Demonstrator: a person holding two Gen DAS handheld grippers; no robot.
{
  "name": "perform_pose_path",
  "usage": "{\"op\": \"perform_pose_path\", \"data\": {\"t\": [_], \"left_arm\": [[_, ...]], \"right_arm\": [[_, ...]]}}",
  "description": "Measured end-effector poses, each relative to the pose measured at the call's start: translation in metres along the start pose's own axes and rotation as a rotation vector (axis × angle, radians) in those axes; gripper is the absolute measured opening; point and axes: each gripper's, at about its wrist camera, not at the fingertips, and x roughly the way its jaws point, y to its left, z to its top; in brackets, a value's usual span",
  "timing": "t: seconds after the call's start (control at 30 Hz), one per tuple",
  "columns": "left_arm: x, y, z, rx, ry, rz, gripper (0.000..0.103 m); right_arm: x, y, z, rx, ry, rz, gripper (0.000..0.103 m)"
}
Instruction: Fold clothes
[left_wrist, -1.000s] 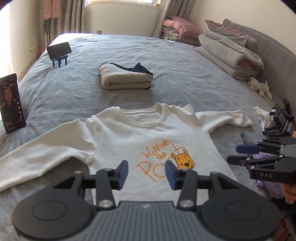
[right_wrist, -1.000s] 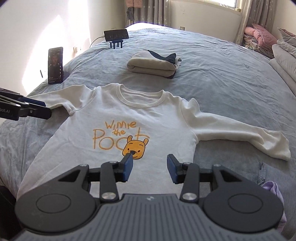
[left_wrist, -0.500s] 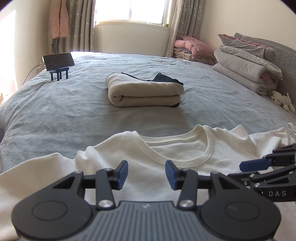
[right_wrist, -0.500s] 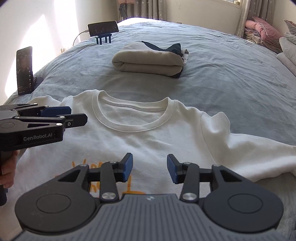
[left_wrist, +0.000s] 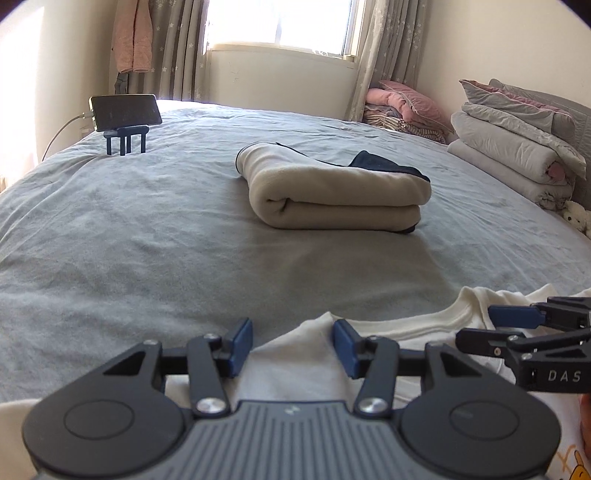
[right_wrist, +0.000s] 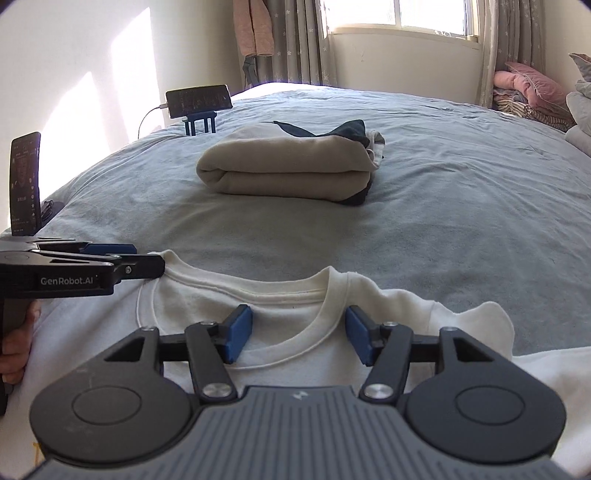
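A white Winnie the Pooh sweatshirt (right_wrist: 280, 306) lies flat on the grey bed, collar towards the far side. My left gripper (left_wrist: 292, 345) is open, low over the shirt's left shoulder edge (left_wrist: 310, 339). It shows in the right wrist view (right_wrist: 147, 264) at the collar's left end. My right gripper (right_wrist: 298, 338) is open, low over the collar's right part. It shows in the left wrist view (left_wrist: 480, 325) beside the collar. Neither holds cloth.
A folded beige garment (left_wrist: 332, 195) lies mid-bed beyond the shirt. A phone on a blue stand (left_wrist: 125, 118) sits far left, another phone (right_wrist: 25, 184) at the left edge. Stacked quilts (left_wrist: 517, 147) and pink bedding (left_wrist: 402, 107) lie far right.
Both grippers have moved forward and down from above the shirt's print to its collar and shoulders. Both have stayed open.
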Motion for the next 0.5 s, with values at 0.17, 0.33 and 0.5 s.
{"op": "perform_pose_path", "data": {"t": [0.17,0.33,0.5], "left_arm": [[-0.017,0.002,0.006,-0.07,-0.042,-0.008,0.052],[-0.047,-0.018,0.003,0.021,-0.028,-0.081,0.052],[-0.047,-0.041,-0.009,0.103,0.013,-0.132,0.052]], "right_arm": [[-0.016,-0.016,0.004,0.088,-0.056,0.039,0.062],[-0.046,-0.016,0.001,0.057,-0.035,0.019,0.051],[-0.029,-0.005,-0.008,-0.021,0.031,-0.001,0.047]]}}
